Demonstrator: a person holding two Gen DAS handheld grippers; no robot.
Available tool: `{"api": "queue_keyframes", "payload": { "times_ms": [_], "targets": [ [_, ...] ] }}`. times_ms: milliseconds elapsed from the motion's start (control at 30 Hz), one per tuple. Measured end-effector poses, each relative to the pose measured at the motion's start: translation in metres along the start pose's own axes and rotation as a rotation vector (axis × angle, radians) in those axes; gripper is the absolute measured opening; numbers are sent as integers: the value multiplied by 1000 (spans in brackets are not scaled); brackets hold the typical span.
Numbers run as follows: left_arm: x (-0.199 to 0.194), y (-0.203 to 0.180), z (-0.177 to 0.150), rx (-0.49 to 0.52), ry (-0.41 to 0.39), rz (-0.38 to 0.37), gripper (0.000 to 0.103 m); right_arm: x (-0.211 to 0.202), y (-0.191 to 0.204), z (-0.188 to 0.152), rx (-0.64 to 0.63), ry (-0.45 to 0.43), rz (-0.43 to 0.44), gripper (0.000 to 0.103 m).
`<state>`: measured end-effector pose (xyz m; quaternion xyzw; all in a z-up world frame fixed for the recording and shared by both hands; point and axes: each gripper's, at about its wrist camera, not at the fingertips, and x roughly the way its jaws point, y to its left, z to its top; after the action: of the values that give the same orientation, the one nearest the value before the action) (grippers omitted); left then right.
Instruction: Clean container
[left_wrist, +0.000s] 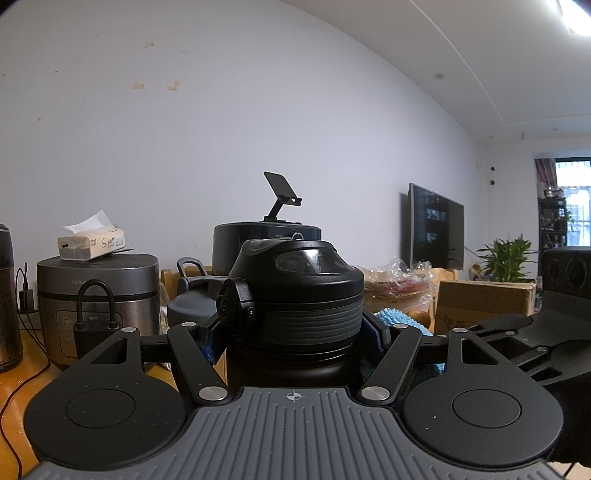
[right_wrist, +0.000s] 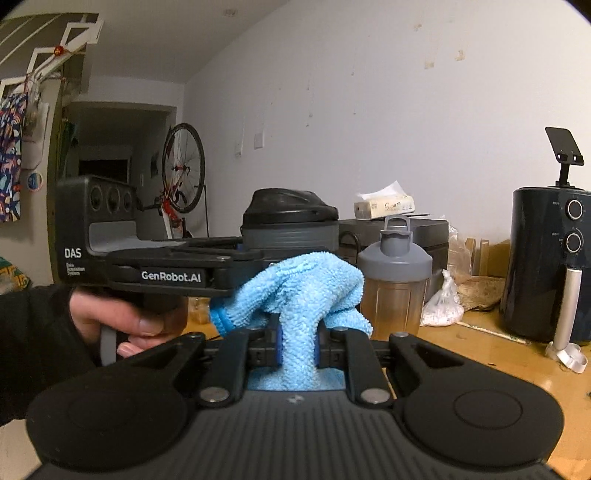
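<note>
A black bottle (left_wrist: 295, 295) with a ribbed grey collar and a domed flip lid stands upright between the pads of my left gripper (left_wrist: 295, 336), which is shut on its neck. In the right wrist view the same bottle (right_wrist: 291, 221) shows behind the left gripper (right_wrist: 243, 258), and a person's hand (right_wrist: 125, 321) holds that gripper's handle. My right gripper (right_wrist: 299, 343) is shut on a light blue microfibre cloth (right_wrist: 303, 291). The cloth bunches up just in front of the bottle's side. The cloth (left_wrist: 395, 317) peeks out to the right of the bottle in the left wrist view.
On the wooden table (right_wrist: 498, 362) stand a grey-lidded shaker bottle (right_wrist: 395, 273), a dark air fryer (right_wrist: 550, 258) with a phone stand on top, and a rice cooker (left_wrist: 96, 291) bearing a tissue pack (left_wrist: 92, 242). Cables (left_wrist: 22, 369) trail at the left. A cardboard box (left_wrist: 484, 299) sits at the right.
</note>
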<state>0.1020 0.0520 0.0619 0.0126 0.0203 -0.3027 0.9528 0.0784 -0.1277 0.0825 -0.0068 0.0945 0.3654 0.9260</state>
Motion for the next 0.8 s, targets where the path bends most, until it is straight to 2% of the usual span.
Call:
{"api": "queue_keyframes", "payload": {
  "times_ms": [367,800],
  "targets": [
    [1,2,-1,3,-2,1,68,0,-4,-7,6,12,4,9],
    [2,1,-3,4,-2,3,68,-26,-8,-21,18,5,-10,9]
  ]
}}
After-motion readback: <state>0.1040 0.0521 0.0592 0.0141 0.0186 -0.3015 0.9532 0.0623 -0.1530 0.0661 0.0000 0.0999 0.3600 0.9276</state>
